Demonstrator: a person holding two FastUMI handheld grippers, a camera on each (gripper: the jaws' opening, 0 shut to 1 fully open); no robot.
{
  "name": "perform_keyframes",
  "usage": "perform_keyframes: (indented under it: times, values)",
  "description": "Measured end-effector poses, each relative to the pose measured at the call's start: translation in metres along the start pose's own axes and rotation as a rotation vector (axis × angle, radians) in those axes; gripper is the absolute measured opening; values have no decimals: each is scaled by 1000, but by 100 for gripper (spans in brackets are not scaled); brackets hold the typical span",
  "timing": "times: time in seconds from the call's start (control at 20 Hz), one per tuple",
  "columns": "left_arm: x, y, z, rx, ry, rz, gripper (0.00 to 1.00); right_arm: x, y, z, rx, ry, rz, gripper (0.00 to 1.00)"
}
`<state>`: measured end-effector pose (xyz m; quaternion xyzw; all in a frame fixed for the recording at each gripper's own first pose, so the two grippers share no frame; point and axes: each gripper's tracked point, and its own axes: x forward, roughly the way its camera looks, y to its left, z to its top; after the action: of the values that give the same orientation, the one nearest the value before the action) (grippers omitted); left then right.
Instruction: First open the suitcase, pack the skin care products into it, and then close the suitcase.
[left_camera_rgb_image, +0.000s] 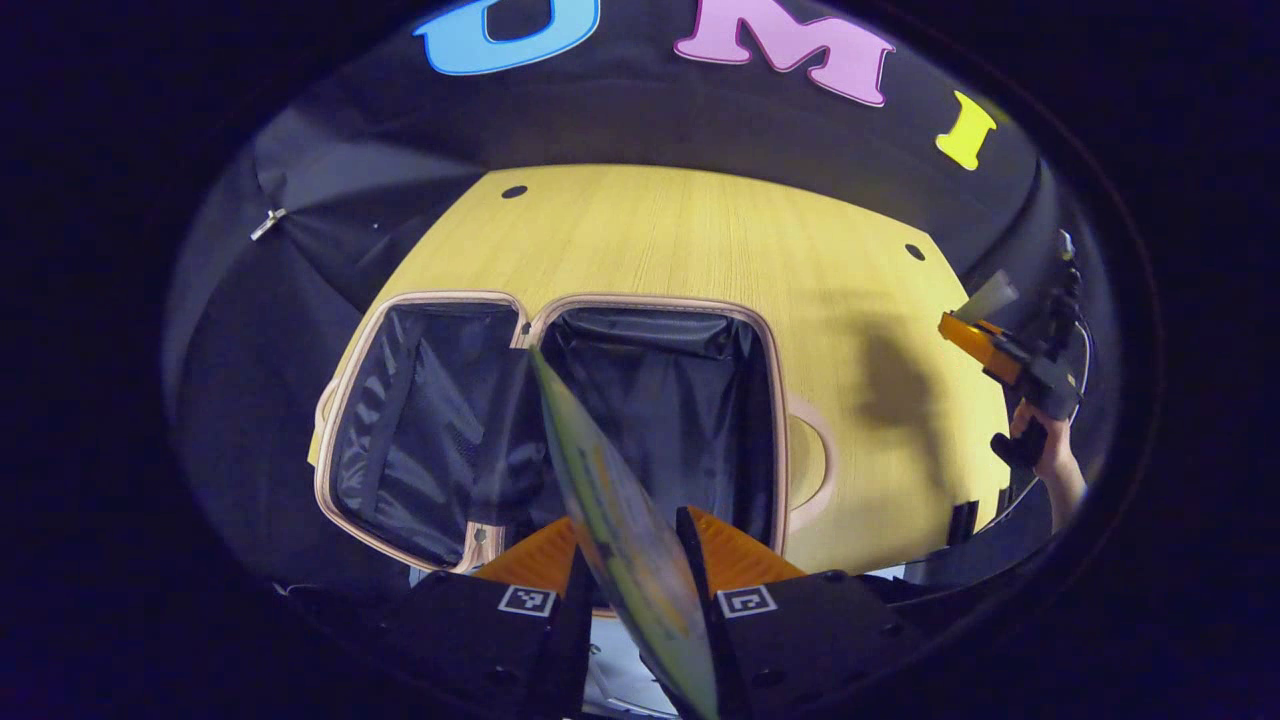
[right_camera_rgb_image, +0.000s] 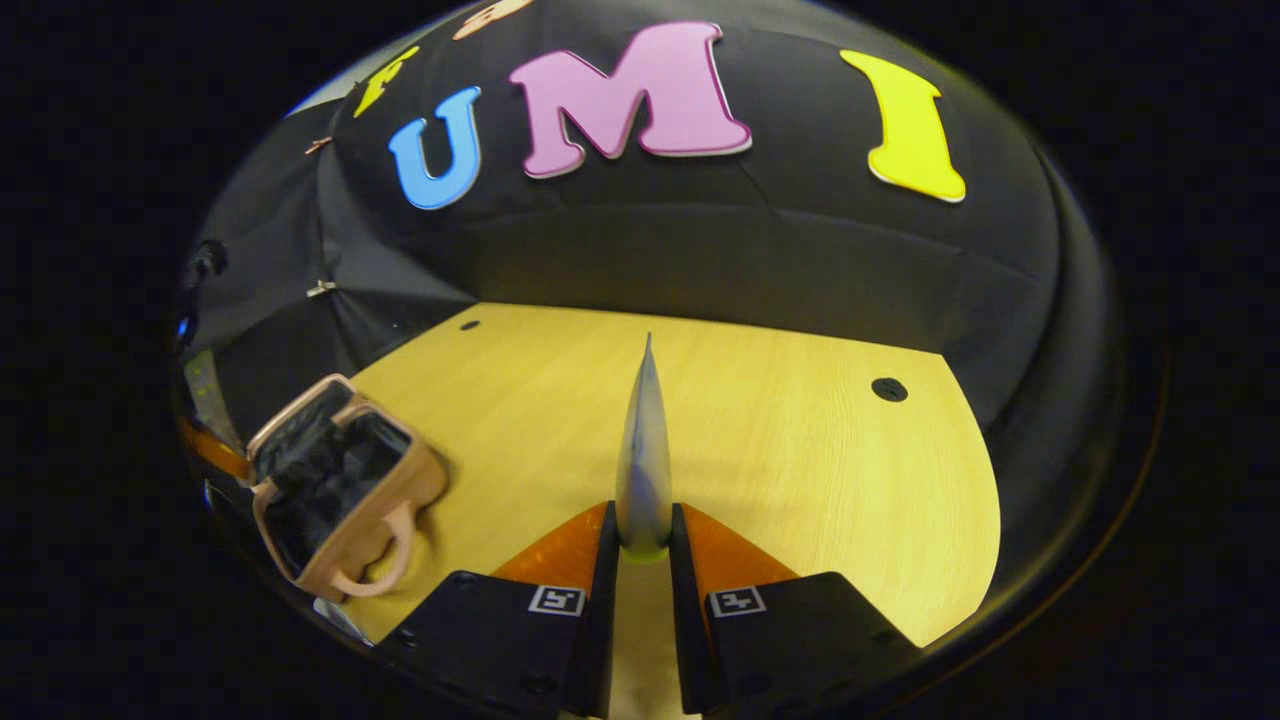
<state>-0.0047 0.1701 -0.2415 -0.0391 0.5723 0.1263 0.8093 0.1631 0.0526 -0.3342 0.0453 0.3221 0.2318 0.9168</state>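
Gripping a flat green-yellow sachet edge-on, our left hand-held gripper hangs just before the open suitcase, which lies on the table. Our right hand-held gripper is clamped on a pale tube, the suitcase far off to its left.

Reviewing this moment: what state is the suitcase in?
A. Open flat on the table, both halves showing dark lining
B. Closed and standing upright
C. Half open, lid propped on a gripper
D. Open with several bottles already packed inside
A: the suitcase lies opened out on the wooden table, both halves showing dark lining with nothing visibly packed, while the left gripper holds a flat packet over it.
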Motion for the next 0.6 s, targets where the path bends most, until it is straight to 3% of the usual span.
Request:
perform_keyframes:
  times: [0.15, 0.2, 0.25, 0.3, 0.4, 0.55, 0.6]
  values:
    - [32, 34, -11, 48, 150, 122, 46, -42, 30, -10, 47, -1, -32, 30]
    - [46, 37, -21, 31, 213, 132, 48, -51, 40, -17, 62, 8, -35, 30]
    - [62, 38, -33, 5, 273, 118, 41, -60, 48, -24, 69, 20, -42, 29]
    - [75, 41, -45, -20, 335, 114, 47, -68, 55, -29, 77, 29, -44, 30]
    - [91, 50, -69, -50, 433, 141, 45, -79, 73, -38, 85, 51, -33, 30]
    - [105, 50, -79, -31, 405, 91, 57, -80, 95, -53, 55, 103, -19, 30]
    - [102, 45, -74, -18, 361, 64, 68, -78, 102, -58, 55, 127, -15, 30]
